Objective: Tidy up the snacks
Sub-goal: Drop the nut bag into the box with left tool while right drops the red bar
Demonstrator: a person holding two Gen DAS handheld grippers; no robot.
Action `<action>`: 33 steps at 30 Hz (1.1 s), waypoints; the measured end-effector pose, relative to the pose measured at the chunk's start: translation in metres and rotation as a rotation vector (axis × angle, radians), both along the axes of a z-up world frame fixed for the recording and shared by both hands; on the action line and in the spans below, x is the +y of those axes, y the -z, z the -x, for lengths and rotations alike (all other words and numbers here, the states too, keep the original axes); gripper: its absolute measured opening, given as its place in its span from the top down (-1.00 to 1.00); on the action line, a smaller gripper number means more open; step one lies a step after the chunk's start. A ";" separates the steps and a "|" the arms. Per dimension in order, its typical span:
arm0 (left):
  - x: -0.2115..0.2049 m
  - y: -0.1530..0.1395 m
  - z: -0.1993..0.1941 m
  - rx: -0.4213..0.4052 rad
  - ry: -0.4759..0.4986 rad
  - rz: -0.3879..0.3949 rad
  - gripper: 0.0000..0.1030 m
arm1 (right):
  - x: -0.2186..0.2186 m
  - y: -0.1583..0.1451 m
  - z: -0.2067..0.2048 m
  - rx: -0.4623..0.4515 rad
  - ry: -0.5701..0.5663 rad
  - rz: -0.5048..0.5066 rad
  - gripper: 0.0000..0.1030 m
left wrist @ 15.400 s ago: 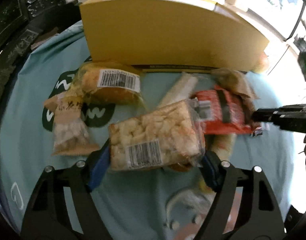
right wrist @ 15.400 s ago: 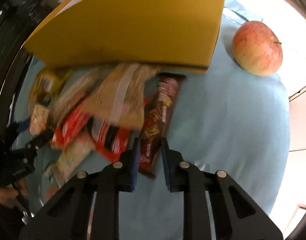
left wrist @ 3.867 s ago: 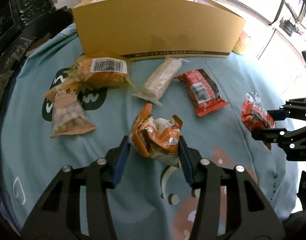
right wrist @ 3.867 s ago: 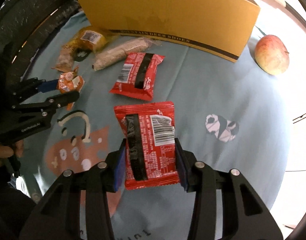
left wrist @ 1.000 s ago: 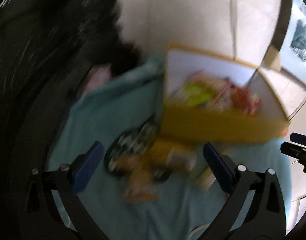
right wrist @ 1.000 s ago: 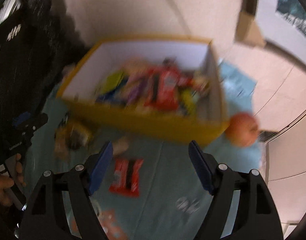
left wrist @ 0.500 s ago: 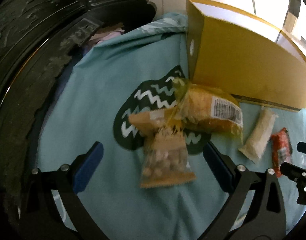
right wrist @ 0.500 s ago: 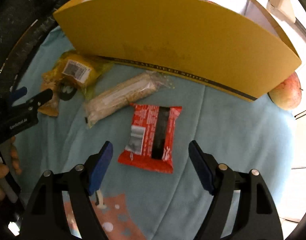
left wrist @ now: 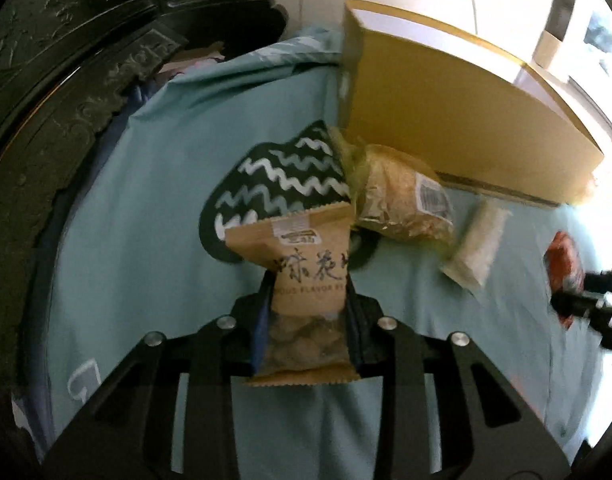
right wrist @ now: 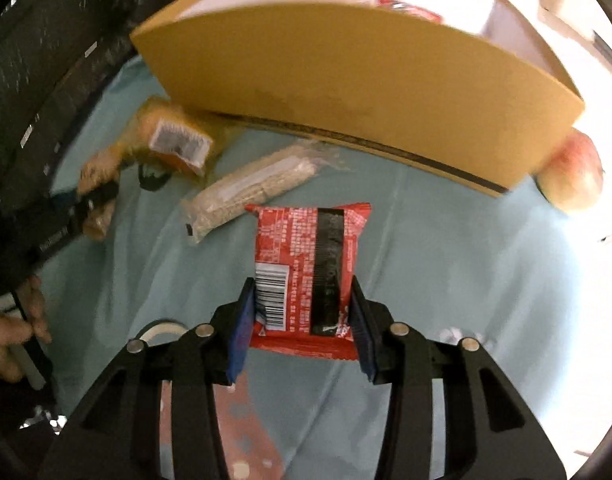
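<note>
My left gripper (left wrist: 307, 312) is shut on a brown paper nut bag (left wrist: 306, 276) with a clear window, held over the teal cloth. My right gripper (right wrist: 302, 316) is shut on a red snack packet (right wrist: 306, 264) with a barcode. The yellow cardboard box (right wrist: 357, 80) stands open at the back, with snacks inside; it also shows in the left wrist view (left wrist: 457, 120). An orange bread bag (left wrist: 401, 200) and a white rice cracker bar (left wrist: 477, 248) lie in front of the box. Both also show in the right wrist view: the bread bag (right wrist: 174, 144) and the bar (right wrist: 250, 192).
An apple (right wrist: 573, 176) sits right of the box. Dark carved furniture (left wrist: 66, 80) borders the table's left side. The teal cloth (right wrist: 445, 260) has printed patterns. The right gripper shows at the right edge of the left wrist view (left wrist: 585, 300).
Both grippers have come down and closed: the left on the brown nut bag, the right on the red packet. Half a second ago both were open above them.
</note>
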State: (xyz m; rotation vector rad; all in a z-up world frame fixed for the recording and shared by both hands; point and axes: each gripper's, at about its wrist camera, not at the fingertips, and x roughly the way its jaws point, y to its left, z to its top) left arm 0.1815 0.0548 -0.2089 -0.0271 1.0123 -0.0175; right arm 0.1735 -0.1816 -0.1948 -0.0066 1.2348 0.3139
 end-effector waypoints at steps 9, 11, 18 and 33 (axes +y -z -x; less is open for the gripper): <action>-0.029 -0.046 0.032 -0.097 0.081 0.021 0.40 | -0.035 -0.044 0.032 -0.085 0.058 -0.064 0.14; -0.039 -0.066 0.036 -0.133 0.112 0.028 0.40 | -0.037 -0.060 0.037 -0.124 0.067 -0.079 0.14; -0.070 -0.127 0.044 -0.250 0.193 0.038 0.40 | -0.056 -0.128 0.041 -0.263 0.093 -0.118 0.14; -0.116 -0.185 0.001 -0.339 0.263 0.038 0.39 | -0.076 -0.187 0.016 -0.373 0.126 -0.122 0.14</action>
